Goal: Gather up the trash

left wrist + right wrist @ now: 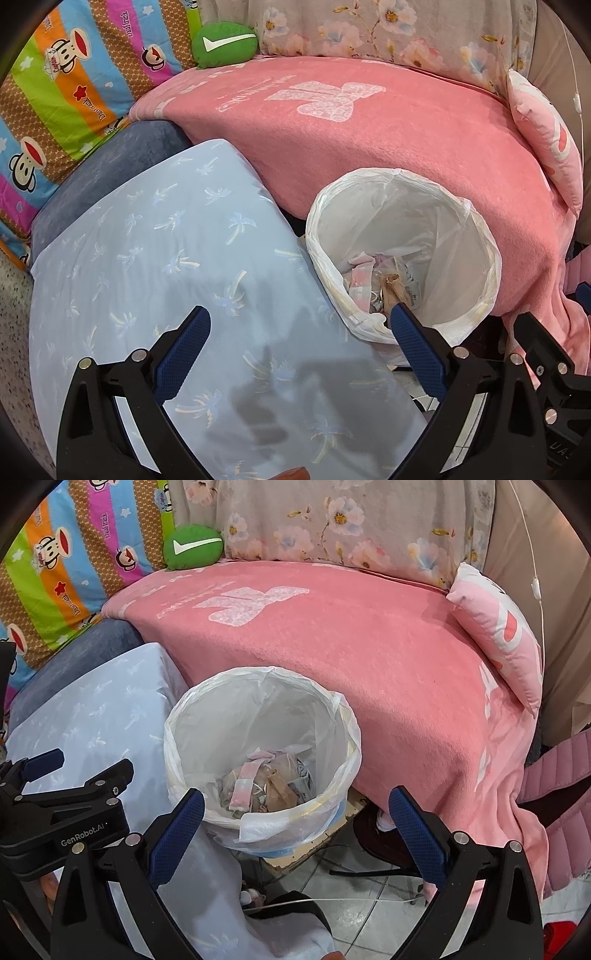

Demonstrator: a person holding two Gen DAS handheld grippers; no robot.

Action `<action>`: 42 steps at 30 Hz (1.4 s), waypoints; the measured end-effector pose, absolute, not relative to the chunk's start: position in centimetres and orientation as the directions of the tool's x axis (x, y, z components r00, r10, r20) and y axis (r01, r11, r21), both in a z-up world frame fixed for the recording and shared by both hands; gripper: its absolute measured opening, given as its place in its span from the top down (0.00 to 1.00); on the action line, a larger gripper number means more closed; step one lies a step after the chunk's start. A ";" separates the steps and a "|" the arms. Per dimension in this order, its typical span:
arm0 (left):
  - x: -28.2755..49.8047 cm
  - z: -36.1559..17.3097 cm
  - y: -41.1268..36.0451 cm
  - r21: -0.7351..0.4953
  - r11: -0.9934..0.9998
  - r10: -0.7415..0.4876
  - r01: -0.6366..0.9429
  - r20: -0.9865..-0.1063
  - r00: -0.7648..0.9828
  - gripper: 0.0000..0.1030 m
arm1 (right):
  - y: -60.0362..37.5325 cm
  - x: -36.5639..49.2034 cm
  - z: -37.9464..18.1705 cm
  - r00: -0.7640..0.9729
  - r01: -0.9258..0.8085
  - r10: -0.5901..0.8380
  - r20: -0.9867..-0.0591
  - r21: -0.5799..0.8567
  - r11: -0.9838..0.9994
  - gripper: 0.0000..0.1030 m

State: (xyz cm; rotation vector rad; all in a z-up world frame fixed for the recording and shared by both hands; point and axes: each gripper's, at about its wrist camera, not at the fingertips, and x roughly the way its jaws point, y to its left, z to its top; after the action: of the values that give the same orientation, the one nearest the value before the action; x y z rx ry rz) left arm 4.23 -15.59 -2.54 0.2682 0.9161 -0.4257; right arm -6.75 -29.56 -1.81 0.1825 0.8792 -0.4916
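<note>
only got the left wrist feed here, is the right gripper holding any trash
Observer: No. In the right wrist view the right gripper is wide open with nothing between its fingers.
Operator: whats under the bin, i cant see its base
Observer: The trash bin sits on a worn board above a tiled floor.
Operator: how full is it
Observer: Only the bottom is covered: a pink and white wrapper and a brown paper piece lie among the scraps.
Operator: anything else down there
Observer: A white cable runs across the tiles in front of the bin.
</note>
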 end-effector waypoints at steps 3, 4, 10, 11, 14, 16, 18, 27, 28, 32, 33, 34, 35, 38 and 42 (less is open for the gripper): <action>4.2 -2.8 -15.7 0.030 0.885 -0.246 0.465 -0.817 0.521 0.09 | -29.7 -6.8 -1.9 0.534 0.484 -0.336 -0.776 -0.045 0.874 0.06; 4.3 -2.9 -15.7 0.028 0.886 -0.244 0.463 -0.820 0.518 0.09 | -29.7 -6.8 -1.9 0.533 0.484 -0.336 -0.776 -0.046 0.874 0.06; 4.2 -3.0 -15.7 0.022 0.887 -0.247 0.460 -0.821 0.515 0.09 | -29.8 -6.9 -2.2 0.525 0.486 -0.339 -0.781 -0.052 0.873 0.06; 4.2 -3.1 -15.7 0.019 0.887 -0.250 0.462 -0.821 0.513 0.09 | -29.8 -6.9 -2.3 0.524 0.486 -0.340 -0.781 -0.054 0.873 0.06; 4.1 -3.1 -15.7 0.015 0.889 -0.253 0.458 -0.818 0.516 0.08 | -29.7 -6.8 -2.5 0.518 0.483 -0.345 -0.783 -0.065 0.873 0.06; 4.0 -3.1 -15.7 0.016 0.891 -0.251 0.455 -0.815 0.522 0.09 | -29.6 -6.9 -2.6 0.516 0.482 -0.344 -0.784 -0.066 0.874 0.06; 3.9 -3.1 -15.9 0.018 0.891 -0.249 0.453 -0.815 0.523 0.09 | -29.6 -6.9 -2.7 0.515 0.481 -0.343 -0.786 -0.066 0.874 0.05; 3.7 -3.2 -16.0 0.018 0.893 -0.247 0.450 -0.816 0.523 0.09 | -29.5 -7.1 -3.1 0.506 0.482 -0.339 -0.793 -0.066 0.874 0.06; 3.7 -3.2 -16.1 0.021 0.893 -0.245 0.449 -0.815 0.525 0.09 | -29.5 -7.1 -3.1 0.505 0.482 -0.338 -0.794 -0.065 0.874 0.06; 3.6 -3.3 -16.1 0.021 0.894 -0.243 0.448 -0.817 0.522 0.09 | -29.6 -7.2 -3.2 0.504 0.485 -0.338 -0.795 -0.064 0.872 0.06; 3.5 -3.3 -16.2 0.022 0.894 -0.242 0.448 -0.818 0.522 0.09 | -29.7 -7.3 -3.2 0.504 0.486 -0.338 -0.795 -0.062 0.872 0.06; 3.6 -3.4 -16.3 0.023 0.894 -0.240 0.448 -0.819 0.521 0.09 | -29.7 -7.3 -3.2 0.504 0.487 -0.339 -0.794 -0.063 0.871 0.06; 3.6 -3.4 -16.3 0.023 0.894 -0.239 0.447 -0.821 0.519 0.08 | -29.7 -7.3 -3.2 0.503 0.488 -0.339 -0.795 -0.063 0.871 0.06; 3.6 -3.5 -16.3 0.022 0.895 -0.236 0.445 -0.823 0.517 0.08 | -29.9 -7.4 -3.4 0.501 0.491 -0.342 -0.795 -0.064 0.869 0.06; 3.6 -3.7 -16.3 0.029 0.895 -0.231 0.444 -0.822 0.520 0.07 | -30.2 -7.5 -3.6 0.497 0.497 -0.343 -0.797 -0.062 0.865 0.06</action>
State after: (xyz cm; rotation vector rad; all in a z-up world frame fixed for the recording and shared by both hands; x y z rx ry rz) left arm 3.56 -16.33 -3.69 0.2488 0.9411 -0.4098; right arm -7.53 -30.16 -3.59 0.1846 0.9197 -0.5121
